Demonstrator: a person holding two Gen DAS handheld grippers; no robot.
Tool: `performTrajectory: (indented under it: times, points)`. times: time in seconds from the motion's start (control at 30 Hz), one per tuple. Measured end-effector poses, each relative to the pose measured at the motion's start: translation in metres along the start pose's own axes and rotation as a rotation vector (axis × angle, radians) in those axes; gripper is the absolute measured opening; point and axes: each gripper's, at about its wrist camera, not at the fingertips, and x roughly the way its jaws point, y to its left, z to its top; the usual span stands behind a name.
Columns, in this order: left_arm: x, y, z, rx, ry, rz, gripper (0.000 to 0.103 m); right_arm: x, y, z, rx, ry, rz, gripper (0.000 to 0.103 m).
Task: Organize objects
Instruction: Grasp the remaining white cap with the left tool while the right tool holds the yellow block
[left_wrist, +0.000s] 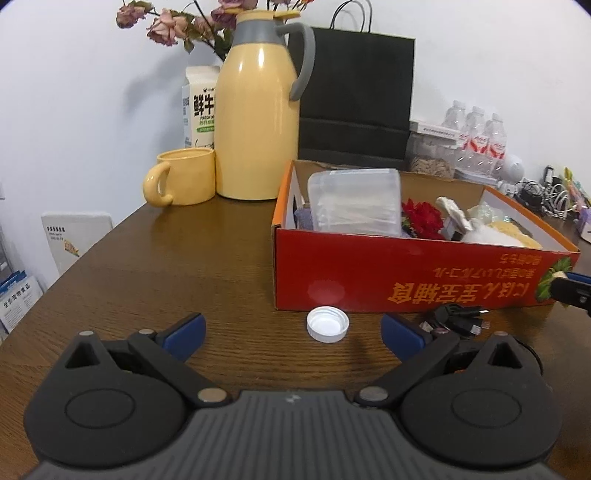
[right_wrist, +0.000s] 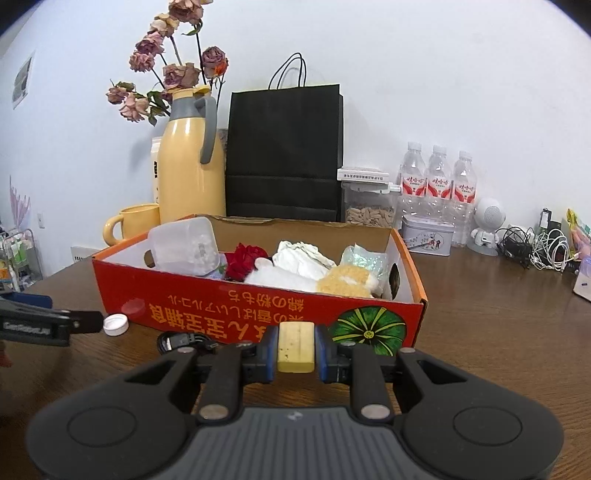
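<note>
A red cardboard box (left_wrist: 406, 280) stands on the wooden table and holds a clear plastic container (left_wrist: 354, 201), a red flower (left_wrist: 423, 218) and several soft items. My left gripper (left_wrist: 293, 332) is open, low over the table, with a white bottle cap (left_wrist: 327, 324) lying between its fingertips just in front of the box. A black cable (left_wrist: 458, 321) lies by its right finger. My right gripper (right_wrist: 295, 349) is shut on a pale yellow block (right_wrist: 295, 347), held in front of the box (right_wrist: 258, 314). The cap (right_wrist: 115, 324) and the cable (right_wrist: 184, 341) also show in the right wrist view.
Behind the box stand a yellow thermos jug (left_wrist: 258, 122), a yellow mug (left_wrist: 181, 177), a milk carton (left_wrist: 199, 107), a black paper bag (left_wrist: 354, 96) and dried flowers (right_wrist: 166, 74). Water bottles (right_wrist: 437, 177), a tin (right_wrist: 426, 236), a small white robot figure (right_wrist: 487, 225) and tangled cables (right_wrist: 535, 247) sit at the back right.
</note>
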Motion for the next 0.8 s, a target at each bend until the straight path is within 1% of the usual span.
performTrajectory:
  times: [0.1, 0.13, 0.23, 0.3, 0.33, 0.37, 0.43, 0.47, 0.5, 0.57, 0.7, 0.8]
  points:
    - [0.011, -0.004, 0.004, 0.001, 0.024, 0.017, 0.103, -0.003, -0.001, 0.001, 0.001, -0.012, 0.003, 0.020]
    - [0.014, -0.005, 0.005, -0.004, 0.033, 0.021, 0.101, -0.004, -0.001, 0.001, 0.002, -0.017, 0.005, 0.020]
    - [0.023, -0.007, 0.007, -0.015, 0.065, 0.021, 0.092, -0.007, -0.001, 0.001, 0.000, -0.026, 0.009, 0.020]
    - [0.027, -0.008, 0.007, -0.025, 0.082, 0.008, 0.088, -0.007, -0.001, 0.001, 0.001, -0.029, 0.011, 0.020]
    - [0.029, -0.008, 0.007, -0.028, 0.089, -0.001, 0.085, -0.007, -0.002, 0.001, 0.001, -0.030, 0.010, 0.020]
    - [0.030, -0.009, 0.007, -0.031, 0.095, -0.005, 0.079, -0.007, -0.001, 0.002, 0.001, -0.030, 0.010, 0.020]
    - [0.032, -0.012, 0.008, -0.027, 0.103, -0.002, 0.073, -0.008, -0.002, 0.002, 0.002, -0.032, 0.011, 0.020]
    - [0.032, -0.014, 0.008, -0.023, 0.100, -0.002, 0.065, -0.008, -0.002, 0.002, 0.002, -0.032, 0.011, 0.020]
    - [0.032, -0.016, 0.007, -0.020, 0.100, -0.004, 0.060, -0.008, -0.002, 0.002, 0.002, -0.031, 0.011, 0.020]
    - [0.031, -0.020, 0.007, 0.000, 0.095, -0.001, 0.029, -0.008, -0.002, 0.002, 0.002, -0.032, 0.011, 0.020]
    - [0.025, -0.026, 0.005, 0.023, 0.084, -0.033, 0.029, -0.008, -0.002, 0.002, 0.001, -0.032, 0.011, 0.020]
    - [0.017, -0.029, 0.004, 0.039, 0.046, -0.040, 0.029, -0.008, -0.002, 0.002, 0.002, -0.032, 0.012, 0.019]
